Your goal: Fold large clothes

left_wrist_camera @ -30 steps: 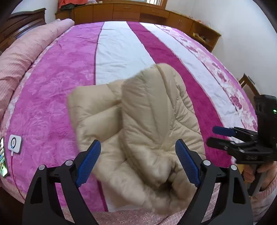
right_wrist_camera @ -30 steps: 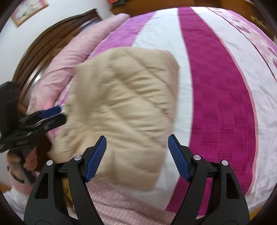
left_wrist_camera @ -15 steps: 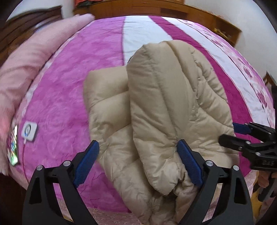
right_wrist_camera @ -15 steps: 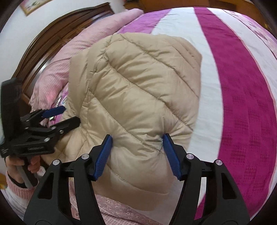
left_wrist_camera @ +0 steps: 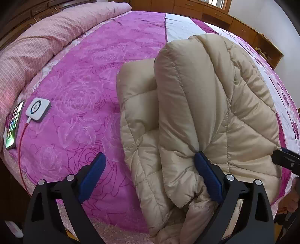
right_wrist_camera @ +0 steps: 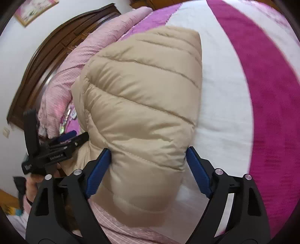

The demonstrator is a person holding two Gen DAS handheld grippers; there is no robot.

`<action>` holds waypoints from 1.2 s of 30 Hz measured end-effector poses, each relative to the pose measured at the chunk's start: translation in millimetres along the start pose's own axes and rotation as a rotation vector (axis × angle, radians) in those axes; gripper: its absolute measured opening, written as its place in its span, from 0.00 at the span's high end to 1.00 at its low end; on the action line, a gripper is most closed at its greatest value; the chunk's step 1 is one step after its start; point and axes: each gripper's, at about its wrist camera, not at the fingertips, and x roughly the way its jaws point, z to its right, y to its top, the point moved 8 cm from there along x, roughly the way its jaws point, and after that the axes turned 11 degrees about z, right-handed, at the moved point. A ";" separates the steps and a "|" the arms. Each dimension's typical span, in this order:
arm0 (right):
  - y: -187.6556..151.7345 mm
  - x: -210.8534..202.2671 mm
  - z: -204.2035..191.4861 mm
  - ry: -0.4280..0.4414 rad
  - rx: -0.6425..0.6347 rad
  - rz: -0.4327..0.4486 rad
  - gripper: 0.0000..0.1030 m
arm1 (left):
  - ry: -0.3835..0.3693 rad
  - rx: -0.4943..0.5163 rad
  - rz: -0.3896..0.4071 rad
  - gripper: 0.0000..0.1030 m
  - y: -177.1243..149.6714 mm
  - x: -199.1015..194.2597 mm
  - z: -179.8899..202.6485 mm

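Note:
A beige quilted puffer jacket (left_wrist_camera: 196, 112) lies folded in a thick bundle on the pink and white striped bedspread (left_wrist_camera: 84, 84), near the bed's front edge. My left gripper (left_wrist_camera: 150, 176) hangs over its near end with the jaws opening wide. The right pad (left_wrist_camera: 208, 178) rests against a fold, and the left pad stands over bare bedspread. In the right wrist view the jacket (right_wrist_camera: 142, 97) fills the space between the fingers of my right gripper (right_wrist_camera: 148, 172), whose jaws are opening off it. Each gripper shows in the other's view: the right gripper (left_wrist_camera: 286, 161) and the left gripper (right_wrist_camera: 56, 148).
A lit phone (left_wrist_camera: 13, 125) and a white charger pad (left_wrist_camera: 38, 109) with a red cable lie at the bed's left edge. A rolled pink quilt (left_wrist_camera: 46, 37) runs along the dark wooden headboard (right_wrist_camera: 46, 62). Wooden cabinets (left_wrist_camera: 215, 13) line the far wall.
The jacket came down from a blurred swing and now rests on the bed. Both grippers sank toward it. The right jaws pinched in on the bundle, then spread wide again.

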 end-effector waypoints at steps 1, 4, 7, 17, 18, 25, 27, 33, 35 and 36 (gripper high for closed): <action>-1.1 6.4 -0.3 0.024 0.018 -0.008 0.13 | -0.005 -0.007 -0.004 0.09 -0.4 2.6 -1.2; -0.4 17.6 3.3 0.061 0.056 -0.020 0.09 | -0.075 -0.086 -0.047 0.08 -6.8 13.5 -7.2; -2.6 31.8 7.3 0.114 0.110 -0.040 0.06 | -0.203 -0.213 -0.100 0.10 -11.1 25.4 -8.9; 27.8 -14.3 20.8 0.223 0.159 0.136 0.39 | -0.557 -0.235 -0.063 0.44 20.1 18.5 58.5; 34.9 -26.3 24.2 0.212 0.148 0.169 0.40 | -0.573 -0.222 -0.057 0.44 24.3 17.8 66.6; 62.5 -98.0 76.1 0.070 0.103 0.286 0.40 | -0.692 -0.089 -0.022 0.45 58.4 20.2 158.7; 60.4 -99.8 87.3 0.025 0.111 0.278 0.39 | -0.676 -0.035 -0.035 0.45 57.7 30.6 182.7; 34.2 -76.6 129.7 -0.031 0.204 0.220 0.31 | -0.529 0.111 -0.066 0.39 40.2 60.8 209.2; 30.0 -70.1 130.5 -0.040 0.202 0.211 0.27 | -0.475 0.151 -0.065 0.37 36.0 66.0 201.4; 29.0 -66.9 128.9 -0.053 0.184 0.204 0.27 | -0.450 0.157 -0.072 0.37 34.9 69.0 195.7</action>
